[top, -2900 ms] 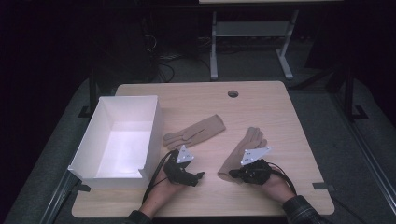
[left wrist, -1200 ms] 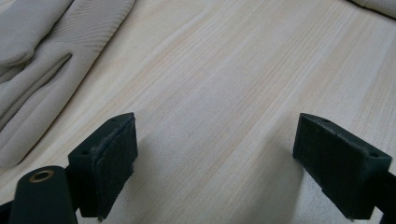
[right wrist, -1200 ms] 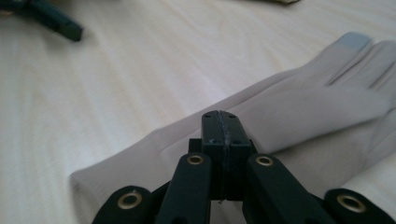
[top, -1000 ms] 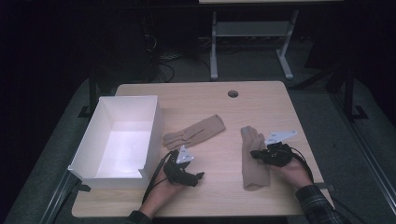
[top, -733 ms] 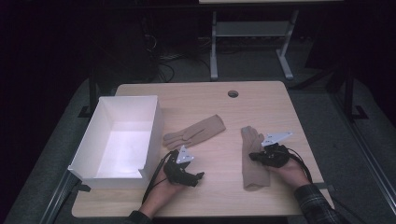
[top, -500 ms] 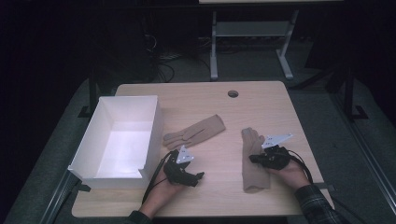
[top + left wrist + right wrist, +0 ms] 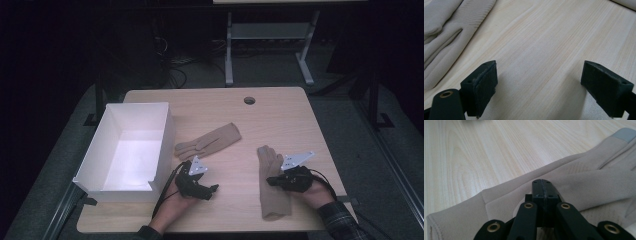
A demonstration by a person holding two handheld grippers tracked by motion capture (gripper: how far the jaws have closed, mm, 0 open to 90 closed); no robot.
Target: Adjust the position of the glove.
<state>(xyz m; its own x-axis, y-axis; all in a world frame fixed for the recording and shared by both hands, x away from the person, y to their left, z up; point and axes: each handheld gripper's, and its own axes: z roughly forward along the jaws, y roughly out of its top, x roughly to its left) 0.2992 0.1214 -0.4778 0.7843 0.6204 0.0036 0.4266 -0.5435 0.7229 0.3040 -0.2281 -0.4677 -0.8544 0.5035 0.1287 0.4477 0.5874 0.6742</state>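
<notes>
We have both gloves (image 7: 274,182) out on the table (image 7: 300,120), box (image 7: 125,150) unfilled; right gripper (image 7: 270,181) pressed together on one, left gripper (image 7: 212,190) spread.

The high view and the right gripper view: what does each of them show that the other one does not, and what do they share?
High view alone: the white box at the table's left, a second beige glove beside it, the left tool and both of the person's hands. Right gripper view alone: the right tool has its jaws pressed together over the near glove, and a grey patch marks a glove fingertip. Both: that near glove lying flat on the wooden table.
</notes>
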